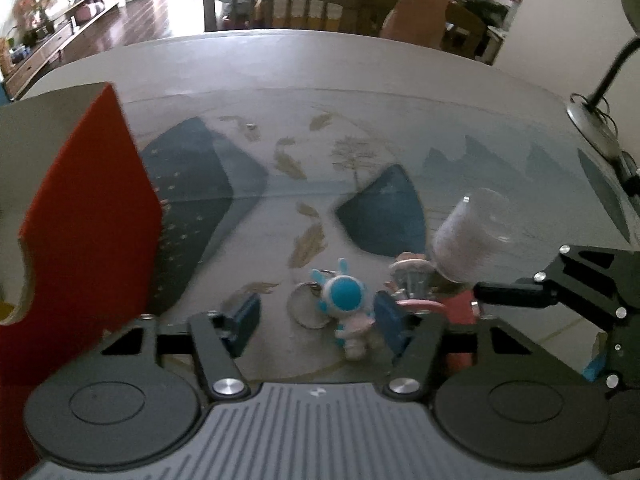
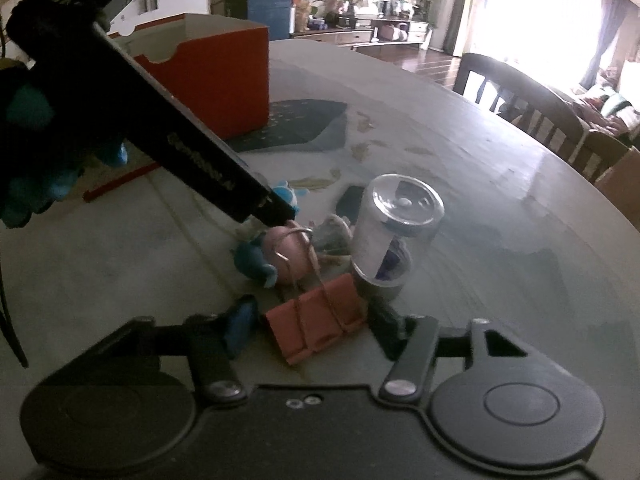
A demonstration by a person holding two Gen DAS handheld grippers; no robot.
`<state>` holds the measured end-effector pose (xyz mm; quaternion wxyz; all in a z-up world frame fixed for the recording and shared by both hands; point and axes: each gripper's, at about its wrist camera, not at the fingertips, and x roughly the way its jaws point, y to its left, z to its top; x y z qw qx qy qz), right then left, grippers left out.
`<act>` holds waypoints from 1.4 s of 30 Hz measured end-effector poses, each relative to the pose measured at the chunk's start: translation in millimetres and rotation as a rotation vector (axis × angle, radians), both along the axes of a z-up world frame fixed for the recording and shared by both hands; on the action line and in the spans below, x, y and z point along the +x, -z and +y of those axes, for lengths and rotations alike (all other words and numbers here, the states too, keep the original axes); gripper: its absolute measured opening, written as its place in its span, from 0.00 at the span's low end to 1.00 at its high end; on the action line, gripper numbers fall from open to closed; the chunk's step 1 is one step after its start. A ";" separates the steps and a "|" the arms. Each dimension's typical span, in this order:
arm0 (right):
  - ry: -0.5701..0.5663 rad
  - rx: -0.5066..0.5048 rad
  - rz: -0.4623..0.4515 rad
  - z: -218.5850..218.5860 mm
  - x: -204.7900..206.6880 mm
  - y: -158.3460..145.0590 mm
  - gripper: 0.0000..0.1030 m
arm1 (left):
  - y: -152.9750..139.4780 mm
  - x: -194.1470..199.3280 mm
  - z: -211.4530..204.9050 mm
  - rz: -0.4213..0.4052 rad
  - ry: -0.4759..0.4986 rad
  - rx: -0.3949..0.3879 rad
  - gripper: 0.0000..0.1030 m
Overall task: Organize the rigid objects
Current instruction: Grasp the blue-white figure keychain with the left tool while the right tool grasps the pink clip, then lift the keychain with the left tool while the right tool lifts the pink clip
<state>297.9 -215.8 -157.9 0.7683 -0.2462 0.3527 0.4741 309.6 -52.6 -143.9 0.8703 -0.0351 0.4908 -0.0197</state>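
Note:
A blue and pink figure keychain [image 1: 346, 304] with a metal ring lies on the table between the open fingers of my left gripper [image 1: 316, 320]. It also shows in the right wrist view [image 2: 280, 248]. An orange binder clip [image 2: 316, 328] lies between the open fingers of my right gripper [image 2: 316, 324], not clamped. It shows as a red shape in the left wrist view [image 1: 460, 308]. A clear cylindrical jar [image 2: 394, 228] lies tilted just behind the clip. It also shows in the left wrist view [image 1: 472, 236]. A small carousel-like trinket [image 1: 412, 276] sits beside the jar. A red open box [image 2: 212, 76] stands at the left.
The round table [image 1: 320, 80] carries a printed landscape mat. A lamp base [image 1: 592, 124] with cables stands at the right edge. Chairs [image 1: 280, 0] stand behind the table. The box wall [image 1: 88, 208] rises close on the left gripper's left side.

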 end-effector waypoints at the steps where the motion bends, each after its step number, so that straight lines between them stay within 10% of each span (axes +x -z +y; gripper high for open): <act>1: 0.008 0.001 0.004 -0.9 -1.0 -0.3 0.57 | 0.2 0.3 -1.9 0.002 0.009 -0.004 0.49; 12: 0.136 0.008 0.035 -10.2 -23.8 -4.9 0.56 | 0.3 -1.4 -8.4 0.002 0.065 -0.036 0.22; 42: 0.411 0.193 0.003 -51.9 -73.4 -97.5 0.56 | -68.6 -67.2 10.0 -0.083 0.076 -0.204 0.21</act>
